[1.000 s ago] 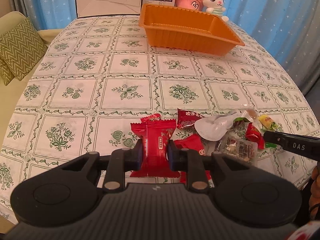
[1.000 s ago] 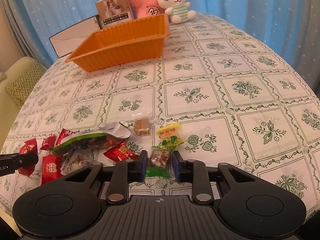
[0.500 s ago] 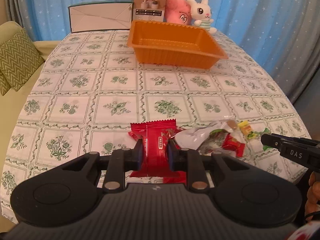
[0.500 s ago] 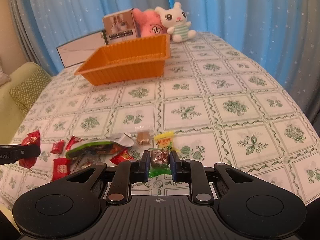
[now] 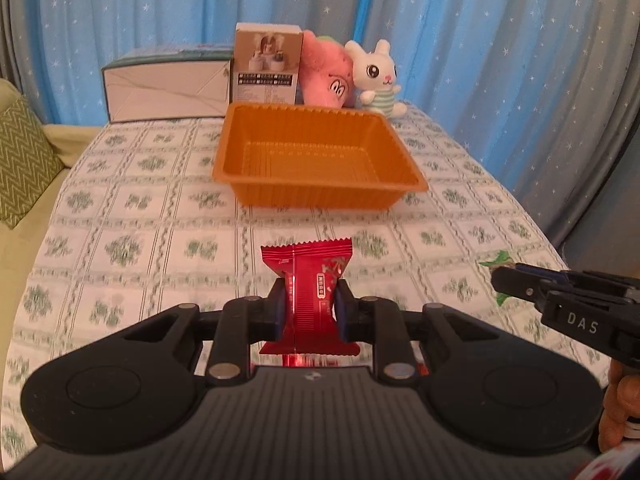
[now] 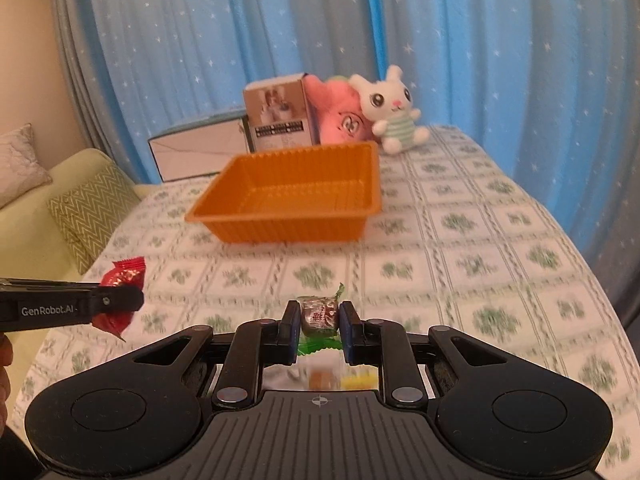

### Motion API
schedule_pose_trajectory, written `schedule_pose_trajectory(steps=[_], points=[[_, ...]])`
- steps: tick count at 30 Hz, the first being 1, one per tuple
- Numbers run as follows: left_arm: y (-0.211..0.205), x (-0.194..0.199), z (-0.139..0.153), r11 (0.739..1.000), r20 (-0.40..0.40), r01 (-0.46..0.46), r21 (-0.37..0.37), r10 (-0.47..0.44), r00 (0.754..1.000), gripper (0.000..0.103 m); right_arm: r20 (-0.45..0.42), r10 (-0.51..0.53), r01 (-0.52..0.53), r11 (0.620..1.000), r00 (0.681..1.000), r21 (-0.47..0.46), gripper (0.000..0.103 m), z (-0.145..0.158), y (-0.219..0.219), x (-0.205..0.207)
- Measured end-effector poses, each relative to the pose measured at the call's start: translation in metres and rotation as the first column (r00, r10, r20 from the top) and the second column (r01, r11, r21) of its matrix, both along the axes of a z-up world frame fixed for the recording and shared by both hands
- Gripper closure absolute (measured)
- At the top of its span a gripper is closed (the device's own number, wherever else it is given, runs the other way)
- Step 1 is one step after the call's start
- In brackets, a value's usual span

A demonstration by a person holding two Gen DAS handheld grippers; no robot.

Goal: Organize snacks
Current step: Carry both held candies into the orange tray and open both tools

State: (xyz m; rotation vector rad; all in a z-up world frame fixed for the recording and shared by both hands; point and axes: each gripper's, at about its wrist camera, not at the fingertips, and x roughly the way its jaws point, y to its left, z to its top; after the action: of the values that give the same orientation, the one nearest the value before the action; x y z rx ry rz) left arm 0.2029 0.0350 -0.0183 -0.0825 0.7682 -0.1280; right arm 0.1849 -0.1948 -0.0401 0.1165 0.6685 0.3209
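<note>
My left gripper [image 5: 310, 302] is shut on a red snack packet [image 5: 308, 280], held upright above the tablecloth; from the right wrist view the same red snack packet [image 6: 120, 296] shows in the left gripper [image 6: 120, 302] at the left edge. My right gripper [image 6: 319, 318] is shut on a small candy with a silver-brown wrapper and green ends [image 6: 319, 314]; the right gripper [image 5: 496, 280] enters the left wrist view from the right with a green wrapper end [image 5: 496, 260] poking out. An empty orange tray [image 5: 320, 192] sits farther back on the table; orange tray [image 6: 288, 220].
Behind the tray stand a white box [image 5: 168, 92], a small brown carton [image 5: 266, 68], a pink plush [image 5: 326, 76] and a white bunny plush [image 5: 378, 76]. Blue star curtains hang behind. A green sofa with a zigzag cushion [image 6: 92, 208] lies left. Loose snacks [image 6: 340, 378] show blurred below the right fingers.
Both grippers have risen off the table with their snacks. The snack pile has dropped out of the left wrist view, and the views now look more level toward the tray and curtains.
</note>
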Motion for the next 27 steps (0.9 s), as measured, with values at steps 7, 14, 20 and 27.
schedule_pose_trajectory(steps=[7,14,20,27], points=[[0.003,0.079,-0.003,1.0,0.046,0.007,0.017,-0.008,0.999,0.081,0.041,0.012,-0.012,1.0,0.999,-0.003,0.082,-0.001,0.008,0.087],[0.01,0.151,-0.019,1.0,0.074,0.009,0.021,-0.01,0.997,0.081,0.019,0.02,-0.021,0.999,1.0,0.044,0.082,-0.013,0.012,0.164],[0.02,0.188,-0.038,1.0,0.058,-0.008,0.008,0.007,0.998,0.081,-0.01,0.02,-0.019,0.998,1.0,0.066,0.082,-0.026,0.019,0.214],[0.02,0.212,-0.05,1.0,0.044,0.003,0.025,-0.004,0.999,0.081,-0.036,0.026,-0.024,0.998,0.999,0.058,0.082,-0.04,0.029,0.235]])
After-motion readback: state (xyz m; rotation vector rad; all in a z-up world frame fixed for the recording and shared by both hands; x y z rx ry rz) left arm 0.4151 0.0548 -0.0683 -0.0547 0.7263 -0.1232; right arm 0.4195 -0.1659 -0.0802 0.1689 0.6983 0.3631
